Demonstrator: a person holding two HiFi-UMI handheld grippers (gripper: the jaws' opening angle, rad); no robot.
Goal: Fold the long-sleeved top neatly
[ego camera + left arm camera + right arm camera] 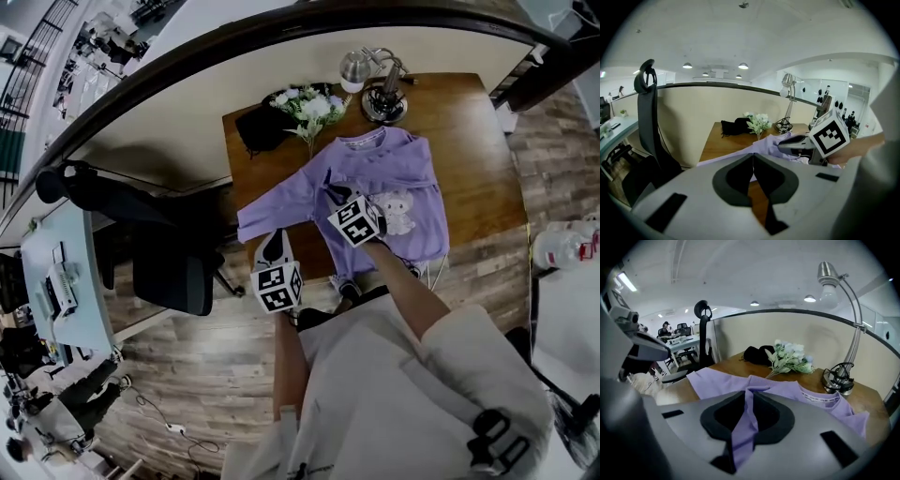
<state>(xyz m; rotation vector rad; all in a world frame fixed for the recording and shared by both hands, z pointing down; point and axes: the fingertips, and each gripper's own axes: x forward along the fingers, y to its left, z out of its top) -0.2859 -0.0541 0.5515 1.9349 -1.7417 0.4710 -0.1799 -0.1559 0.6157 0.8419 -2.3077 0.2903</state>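
Head view: the purple top [405,173] lies flat on the wooden surface [473,122], neck toward the far edge, hem at the near edge. One sleeve [270,217] sticks out to the picture's left, its long axis running sideways from the shoulder to the surface's left edge. The left gripper [275,236] sits at the sleeve's near edge, close to the cuff. The right gripper [332,185] is over the body of the top, at the sleeve's root. The left one is plainly the nearer to the cuff.

Left gripper view: the jaws are pressed together. The sleeve's near edge [723,158] runs up to the tips. Whether a bit of cloth is caught between them cannot be told. The sleeve crosses the gripper's line from left to right, not along it. The right gripper [782,145] shows further along, on the body.

Right gripper view: the jaws stand narrow with a raised pleat of the top [813,397] running between them, and the pads look to be on it. The cloth bunches into a ridge at the tips. The sleeve [710,379] spreads away to the left, and flowers [790,357] and a lamp [829,280] stand beyond the collar.

Judgement: the next fold probably brings the sleeve in over the body. The cuff then has to travel rightward along the sleeve's own axis. That job suits the left gripper, while the right one pins the shoulder end.
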